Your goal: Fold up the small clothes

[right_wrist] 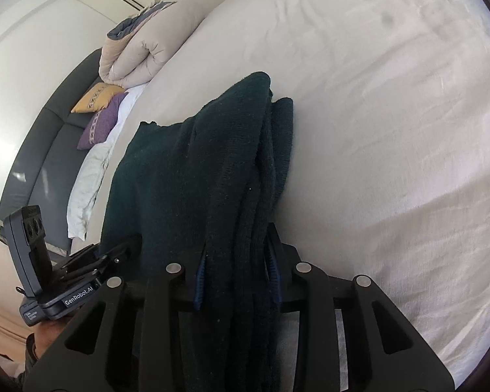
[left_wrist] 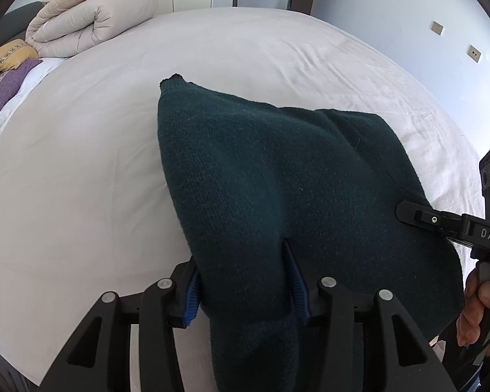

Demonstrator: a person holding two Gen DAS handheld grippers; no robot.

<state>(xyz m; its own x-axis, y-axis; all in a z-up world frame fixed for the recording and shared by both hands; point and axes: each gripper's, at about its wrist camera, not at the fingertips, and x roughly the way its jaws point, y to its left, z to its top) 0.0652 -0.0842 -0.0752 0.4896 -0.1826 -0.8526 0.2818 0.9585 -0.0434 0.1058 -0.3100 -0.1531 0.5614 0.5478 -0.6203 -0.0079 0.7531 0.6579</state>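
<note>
Both grippers clamp dark green sweater; bed beneath

The dark green sweater hides most of the left tool's blue pads. Its bottom end runs off the picture's edge. The bed looks blurry in the right wrist view.

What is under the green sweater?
The white bed sheet shows all around the green sweater, so the sweater lies on the bed. Whatever sits right beneath it is covered. Both the left gripper and right gripper have cloth between their fingers.
</note>
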